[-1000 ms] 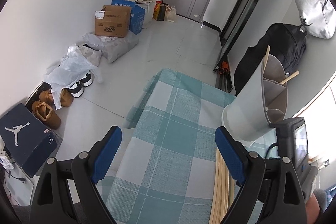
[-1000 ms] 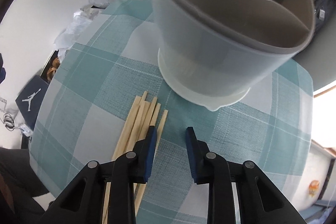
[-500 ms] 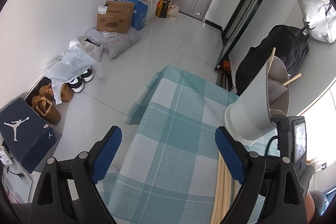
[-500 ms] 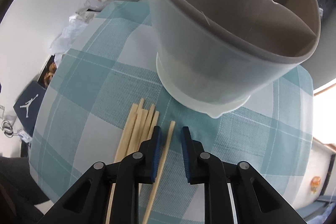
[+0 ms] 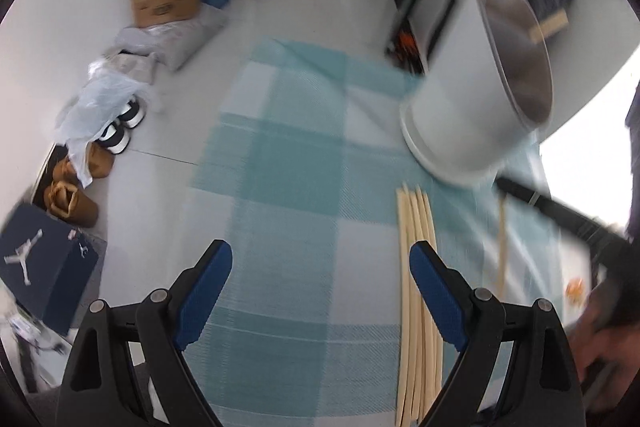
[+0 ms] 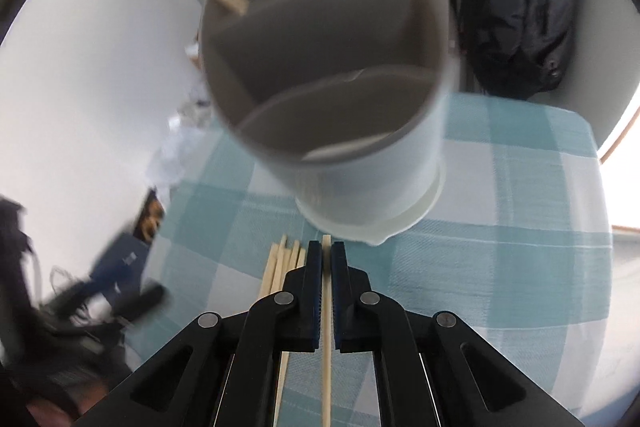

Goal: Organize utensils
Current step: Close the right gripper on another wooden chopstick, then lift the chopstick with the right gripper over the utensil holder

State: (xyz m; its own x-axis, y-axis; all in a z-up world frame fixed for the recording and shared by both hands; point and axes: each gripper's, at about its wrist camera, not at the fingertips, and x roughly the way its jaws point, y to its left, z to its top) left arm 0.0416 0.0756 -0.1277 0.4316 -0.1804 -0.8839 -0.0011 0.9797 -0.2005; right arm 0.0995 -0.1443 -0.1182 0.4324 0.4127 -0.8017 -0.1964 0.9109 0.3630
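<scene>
Right gripper [image 6: 326,259], jaws just closed on one chopstick [image 6: 326,339], below the divided holder [image 6: 344,131]; tip it upright over a compartment; left gripper [image 5: 320,279] wide, empty

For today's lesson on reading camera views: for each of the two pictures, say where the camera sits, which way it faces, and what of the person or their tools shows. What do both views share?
Left wrist view: sits on the left gripper, facing down over the checked cloth and floor; its open blue-padded fingers show, plus a blurred hand at right.
Right wrist view: sits on the right gripper, facing the grey holder; its jaws have just closed on one chopstick.
Shared: holder, cloth, the chopstick pile.
</scene>
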